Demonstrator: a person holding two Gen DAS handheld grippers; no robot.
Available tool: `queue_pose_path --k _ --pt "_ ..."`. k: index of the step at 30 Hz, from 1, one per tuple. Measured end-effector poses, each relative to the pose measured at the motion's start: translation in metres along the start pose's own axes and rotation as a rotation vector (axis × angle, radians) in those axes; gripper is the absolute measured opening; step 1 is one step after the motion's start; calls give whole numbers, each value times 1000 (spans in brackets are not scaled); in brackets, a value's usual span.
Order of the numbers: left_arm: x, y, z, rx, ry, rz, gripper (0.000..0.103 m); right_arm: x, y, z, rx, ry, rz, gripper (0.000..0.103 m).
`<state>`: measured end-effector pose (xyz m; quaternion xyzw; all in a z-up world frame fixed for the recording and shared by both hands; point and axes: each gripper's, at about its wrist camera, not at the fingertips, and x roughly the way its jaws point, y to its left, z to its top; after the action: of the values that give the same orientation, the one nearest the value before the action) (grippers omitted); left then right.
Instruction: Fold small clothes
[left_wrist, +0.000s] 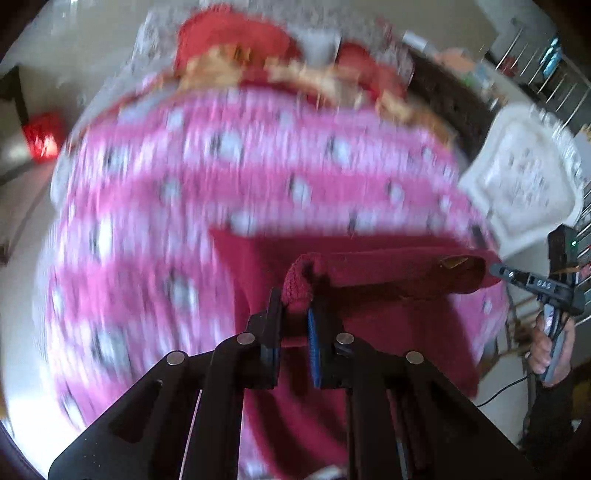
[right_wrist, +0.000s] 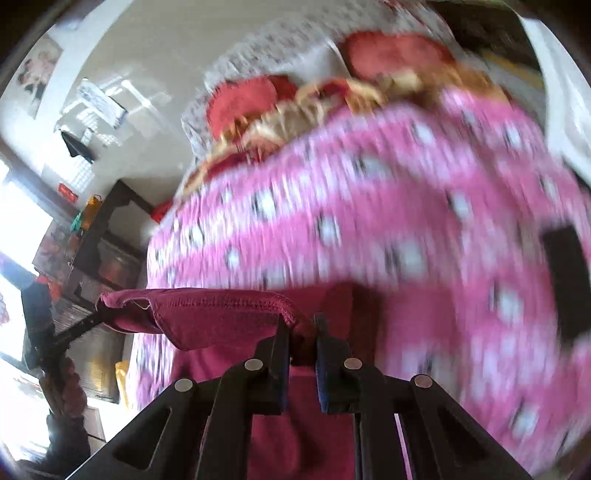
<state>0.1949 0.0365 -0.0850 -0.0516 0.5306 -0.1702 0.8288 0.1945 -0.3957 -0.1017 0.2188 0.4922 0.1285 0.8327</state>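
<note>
Gripping maroon garment (left_wrist: 388, 280): both claws.

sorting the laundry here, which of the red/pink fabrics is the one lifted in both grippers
The dark crimson knit garment, its edge pinched at both ends; the pink spotted blanket and the red cushions lie beneath, untouched.

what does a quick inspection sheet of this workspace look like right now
surface: bed under a pink blanket with white spots, blurred.
job's things: dark red knit garment, one edge stretched between the two grippers, the rest hanging down.
clutter: red and gold cushions at the far end; a flat dark thing on the blanket, too blurred to name.
grippers: left gripper shut on the garment's corner; right gripper shut on the opposite corner.
cables: a thin dark lead below the right hand.
surroundings: white plastic chair, dark wooden shelves, bright window.
</note>
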Motion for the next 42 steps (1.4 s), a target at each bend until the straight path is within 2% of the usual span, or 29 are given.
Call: queue_pose_path --k 4,6,9,10,11,12,14,19,21,23,26,28,29,32,34,36,38,40,41,42 --pt "54 12 -65 -89 153 -20 11 24 -19 -67 59 73 -71 11" --pt "60 17 -83 -120 124 -28 13 37 -31 -92 95 92 -103 11" --pt "45 17 -92 -167 111 -92 19 34 -40 -103 157 73 -57 11" --pt "41 15 -95 -162 105 -100 26 29 -40 -105 176 66 -49 14" --pt "35 11 -100 -149 102 -103 38 21 -39 -109 203 57 -27 21" --pt "31 6 -106 -128 108 -99 42 15 -36 -112 211 48 -17 38" --pt "26 1 -117 -110 107 -105 43 1 -28 -121 195 26 -41 57" --pt "20 5 -140 -171 141 -188 43 -15 -18 -150 224 29 9 57" --pt "20 1 -138 -186 142 -211 43 -13 -16 -159 253 38 73 57" --pt "21 -3 -136 -212 144 -272 43 -8 -15 -164 282 50 123 57" --pt "26 -11 -125 -257 151 -317 43 1 -13 -164 327 62 169 57" --pt "35 -12 -118 -279 173 -331 43 7 -11 -161 350 66 171 57" --pt "45 -13 -113 -285 199 -327 43 9 -11 -160 369 69 146 54" --pt "60 -7 -109 -328 223 -282 42 21 -17 -158 407 97 96 48" --pt "64 -5 -103 -336 220 -264 41 31 -21 -155 431 120 98 44" --pt "62 -5 -95 -319 189 -222 34 33 -25 -151 431 125 62 43" --pt "59 -8 -87 -285 161 -179 20 32 -29 -143 416 109 5 40" --pt "54 -10 -82 -263 158 -162 4 33 -37 -137 425 111 2 24" --pt "48 -11 -78 -248 139 -144 4 34 -41 -135 432 121 20 12" --pt "41 -9 -78 -242 120 -134 3 32 -43 -134 441 122 33 8"
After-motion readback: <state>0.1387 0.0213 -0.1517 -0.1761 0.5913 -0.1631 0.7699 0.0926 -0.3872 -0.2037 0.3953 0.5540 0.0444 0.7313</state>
